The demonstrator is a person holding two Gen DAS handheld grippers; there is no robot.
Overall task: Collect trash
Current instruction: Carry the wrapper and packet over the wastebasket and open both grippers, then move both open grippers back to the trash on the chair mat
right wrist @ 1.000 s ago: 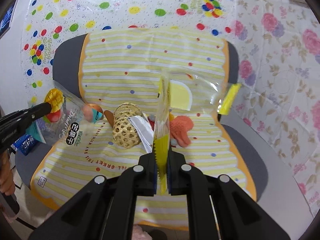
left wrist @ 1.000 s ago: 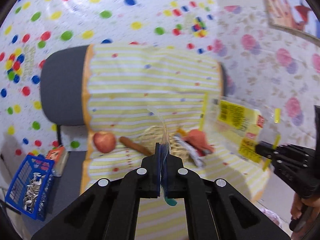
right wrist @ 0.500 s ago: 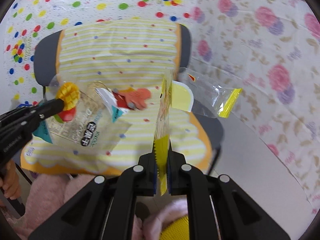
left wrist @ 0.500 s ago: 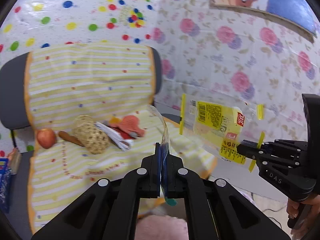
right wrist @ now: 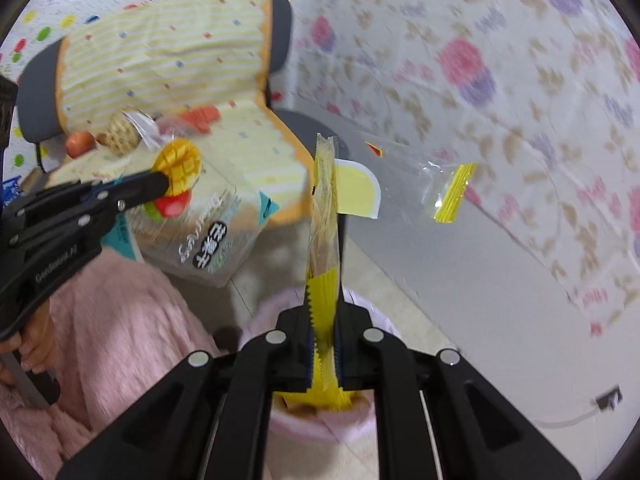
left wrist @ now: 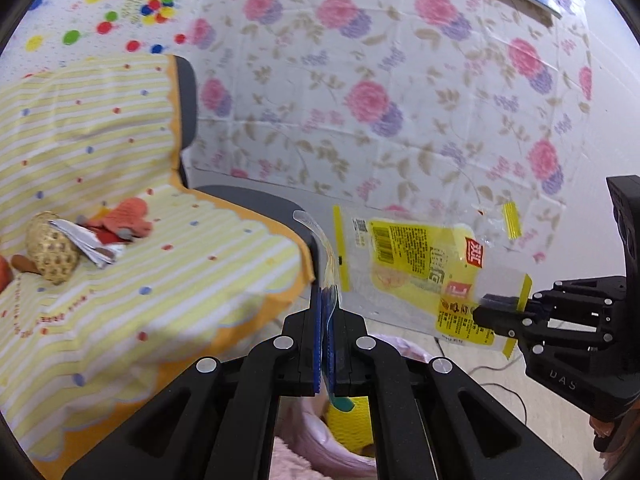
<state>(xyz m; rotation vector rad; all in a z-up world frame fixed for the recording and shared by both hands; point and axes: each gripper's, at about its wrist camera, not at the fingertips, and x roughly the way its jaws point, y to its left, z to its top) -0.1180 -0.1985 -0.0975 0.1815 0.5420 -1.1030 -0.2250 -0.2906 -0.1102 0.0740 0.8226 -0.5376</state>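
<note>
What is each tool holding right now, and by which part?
Left tool: mango snack bag, pinched at its printed top edge. Right tool: yellow wrapper, clamped at its serrated end seam.

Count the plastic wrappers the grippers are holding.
2: a yellow wrapper in the right gripper, a mango-print wrapper in the left gripper. Others may be hidden.

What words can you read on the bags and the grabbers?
"DAS": on the right gripper.
"芒果干": black oval on the mango wrapper held by the left gripper.
Print on the left gripper's body: too blurred.
Barcode and small print on the yellow wrapper: too small to read.
</note>
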